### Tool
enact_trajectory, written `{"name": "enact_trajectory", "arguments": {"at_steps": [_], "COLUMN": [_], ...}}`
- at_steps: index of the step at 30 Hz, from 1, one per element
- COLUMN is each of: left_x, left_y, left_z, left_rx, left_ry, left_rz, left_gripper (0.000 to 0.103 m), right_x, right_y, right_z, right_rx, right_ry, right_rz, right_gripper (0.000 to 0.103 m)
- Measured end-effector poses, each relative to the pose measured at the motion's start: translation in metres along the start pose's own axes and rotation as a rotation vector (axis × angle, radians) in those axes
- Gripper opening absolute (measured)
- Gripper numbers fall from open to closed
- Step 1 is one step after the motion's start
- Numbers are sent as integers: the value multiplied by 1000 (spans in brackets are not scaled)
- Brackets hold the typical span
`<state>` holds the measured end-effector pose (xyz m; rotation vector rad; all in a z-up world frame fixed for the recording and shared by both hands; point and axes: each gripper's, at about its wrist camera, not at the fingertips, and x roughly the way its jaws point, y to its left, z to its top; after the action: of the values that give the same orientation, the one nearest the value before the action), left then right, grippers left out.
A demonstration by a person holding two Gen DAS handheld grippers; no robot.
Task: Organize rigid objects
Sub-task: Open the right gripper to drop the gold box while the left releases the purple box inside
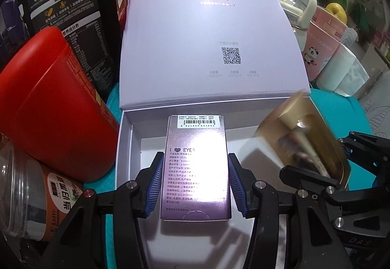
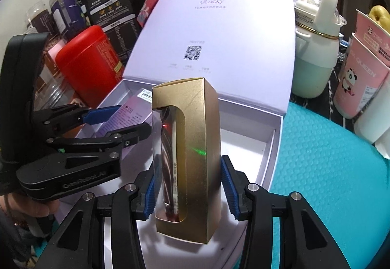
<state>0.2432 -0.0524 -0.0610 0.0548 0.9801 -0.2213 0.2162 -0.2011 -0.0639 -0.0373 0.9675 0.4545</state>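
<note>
A white gift box (image 1: 126, 147) stands open on the teal mat, its lilac lid (image 1: 207, 37) raised behind it. My left gripper (image 1: 195, 183) is shut on a shiny purple "I love EYES" carton (image 1: 196, 166), held flat over the box's inside. My right gripper (image 2: 186, 192) is shut on a gold window carton (image 2: 195, 147), held upright over the box's right half (image 2: 256, 147). The gold carton shows blurred in the left wrist view (image 1: 302, 137). The left gripper (image 2: 117, 120) and purple carton (image 2: 131, 113) show at left in the right wrist view.
Left of the box stand a red canister (image 1: 53, 103), a clear jar with an orange label (image 1: 36, 195) and a black food pouch (image 1: 65, 0). On the right are a white-and-green bottle (image 2: 314, 49), a pink panda cup (image 2: 358, 74) and a paper roll (image 1: 341, 71). The teal mat (image 2: 329, 183) extends right.
</note>
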Motion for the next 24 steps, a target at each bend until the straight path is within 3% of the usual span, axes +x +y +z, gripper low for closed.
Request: {"name": "enact_trajectory", "arguments": {"at_steps": [10, 13, 24], "left_x": [12, 16, -7], "left_y": [-4, -5, -8], "left_z": [2, 1, -1], "left_rx": [-10, -18, -4], "left_ry": [58, 79, 40], "left_rz": [32, 44, 48], "left_gripper": [50, 56, 58], "right_x": [-4, -9, -30], "right_y": [-2, -5, -4], "right_z": [-3, -6, -9], "right_rx": [9, 17, 30], "right_ry": [-12, -13, -37], "right_rz": [-23, -31, -61], "right_gripper": [50, 52, 57]}}
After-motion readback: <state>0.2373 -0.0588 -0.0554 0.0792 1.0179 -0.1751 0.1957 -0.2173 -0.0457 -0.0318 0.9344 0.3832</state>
